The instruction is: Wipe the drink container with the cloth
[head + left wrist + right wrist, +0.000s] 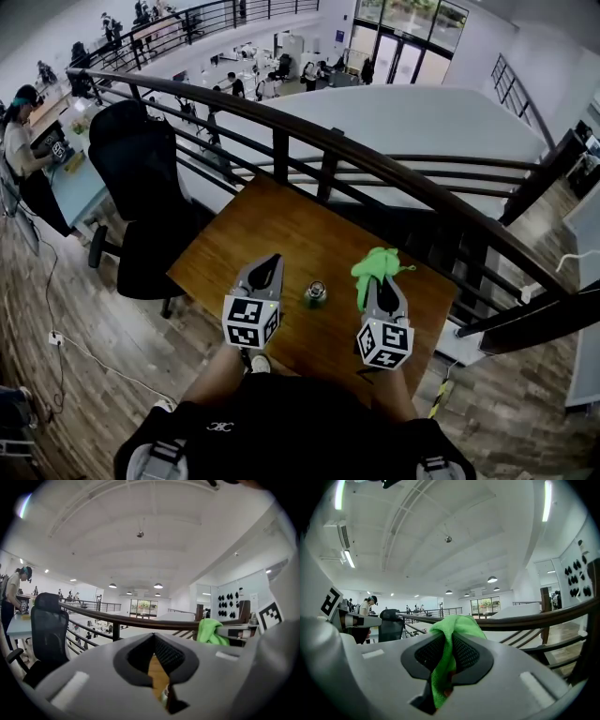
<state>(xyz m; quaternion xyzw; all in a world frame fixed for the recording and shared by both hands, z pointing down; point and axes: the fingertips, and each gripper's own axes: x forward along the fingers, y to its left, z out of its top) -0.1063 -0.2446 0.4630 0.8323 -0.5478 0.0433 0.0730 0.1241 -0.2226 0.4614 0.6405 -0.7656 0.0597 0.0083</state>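
A small drink can (315, 294) stands upright on the wooden table (272, 225), between my two grippers. My left gripper (270, 262) is to the can's left, shut and empty, its tip a little past the can. In the left gripper view its jaws (154, 641) are closed, and only table wood and a sliver of the can (164, 696) show below them. My right gripper (382, 281) is to the can's right, shut on a green cloth (375, 264) that bunches over its tip. In the right gripper view the cloth (449, 648) hangs pinched between the pads.
A dark curved railing (309, 131) runs just behind the table's far edge. A black office chair (141, 178) stands to the table's left. A person (21, 141) works at a desk far left. The table's right edge (441, 319) lies close to the right gripper.
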